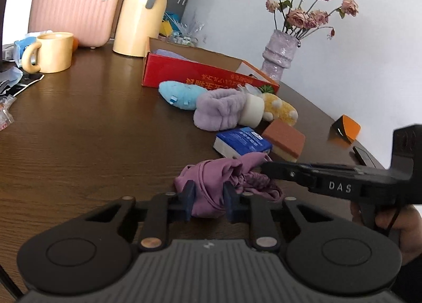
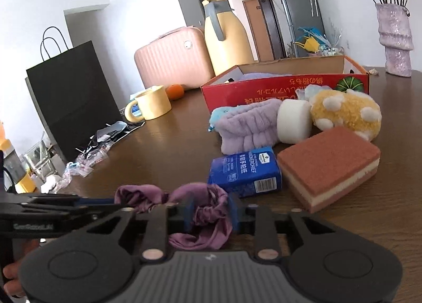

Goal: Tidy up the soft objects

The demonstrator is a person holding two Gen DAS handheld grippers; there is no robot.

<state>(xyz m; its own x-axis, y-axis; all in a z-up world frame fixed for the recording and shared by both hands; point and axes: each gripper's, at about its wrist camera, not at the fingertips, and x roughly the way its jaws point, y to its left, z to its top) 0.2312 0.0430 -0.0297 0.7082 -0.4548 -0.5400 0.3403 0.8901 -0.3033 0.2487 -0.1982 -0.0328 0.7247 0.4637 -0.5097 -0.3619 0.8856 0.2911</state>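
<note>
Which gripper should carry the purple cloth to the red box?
Probably the right gripper. Both are shut on the purple cloth, but the right wrist view faces the red box more squarely, while the left gripper sits further off to its side.

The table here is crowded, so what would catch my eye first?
Probably the crumpled purple cloth at the near edge of the brown table, pinched by the left tool and the right tool at once. Behind it, plush toys and a sponge huddle before an open red box.
</note>
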